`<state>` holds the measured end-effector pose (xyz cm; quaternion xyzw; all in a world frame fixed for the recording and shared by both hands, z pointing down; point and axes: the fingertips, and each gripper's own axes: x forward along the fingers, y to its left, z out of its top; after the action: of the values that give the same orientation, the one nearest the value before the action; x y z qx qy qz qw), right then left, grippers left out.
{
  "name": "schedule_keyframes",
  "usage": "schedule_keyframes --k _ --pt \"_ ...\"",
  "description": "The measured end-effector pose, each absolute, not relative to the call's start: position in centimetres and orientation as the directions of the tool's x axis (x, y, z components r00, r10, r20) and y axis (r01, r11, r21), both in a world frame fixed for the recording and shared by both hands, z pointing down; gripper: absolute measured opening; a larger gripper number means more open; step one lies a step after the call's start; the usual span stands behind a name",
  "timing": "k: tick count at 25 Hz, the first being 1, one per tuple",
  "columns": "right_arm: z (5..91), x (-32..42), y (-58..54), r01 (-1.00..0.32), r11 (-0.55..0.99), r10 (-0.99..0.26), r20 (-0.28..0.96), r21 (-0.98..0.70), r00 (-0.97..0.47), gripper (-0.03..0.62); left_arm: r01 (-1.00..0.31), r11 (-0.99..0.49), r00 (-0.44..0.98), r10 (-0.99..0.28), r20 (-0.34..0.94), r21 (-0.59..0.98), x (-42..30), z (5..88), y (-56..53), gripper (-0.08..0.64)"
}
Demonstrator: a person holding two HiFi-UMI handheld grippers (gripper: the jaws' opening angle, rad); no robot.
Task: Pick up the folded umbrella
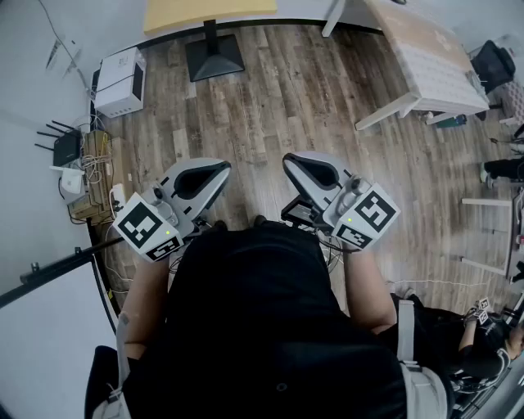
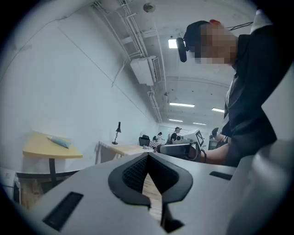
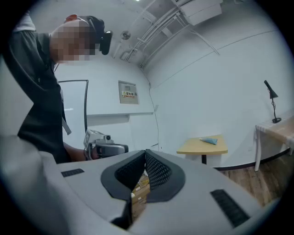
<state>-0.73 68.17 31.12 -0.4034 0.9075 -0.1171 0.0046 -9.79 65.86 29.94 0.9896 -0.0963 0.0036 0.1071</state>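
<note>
A light blue folded umbrella (image 2: 59,142) lies on a yellow round table (image 2: 50,149), seen far off in the left gripper view. The right gripper view shows the same umbrella (image 3: 210,140) on that table (image 3: 202,148). In the head view only the table's edge (image 1: 209,12) shows at the top, and the umbrella is out of frame. Both grippers are held level in front of the person's chest, far from the table. My left gripper (image 1: 223,168) (image 2: 148,156) is shut with nothing in it. My right gripper (image 1: 290,161) (image 3: 145,151) is shut too, and empty.
The yellow table's black foot (image 1: 214,56) stands on the wood floor. A white desk (image 1: 426,57) is at the upper right, with a black lamp (image 2: 118,131) on it. A white box (image 1: 121,80), a router and cables line the left wall. A seated person (image 1: 483,327) is at the lower right.
</note>
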Motion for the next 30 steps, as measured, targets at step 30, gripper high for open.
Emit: schedule_keyframes --k 30 --pt "35.2 -0.3 64.4 -0.500 0.809 -0.512 0.049 -0.309 -0.858 0.126 -0.403 -0.858 0.915 -0.373 0.152 0.319 -7.3 34.7 63.7 0.009"
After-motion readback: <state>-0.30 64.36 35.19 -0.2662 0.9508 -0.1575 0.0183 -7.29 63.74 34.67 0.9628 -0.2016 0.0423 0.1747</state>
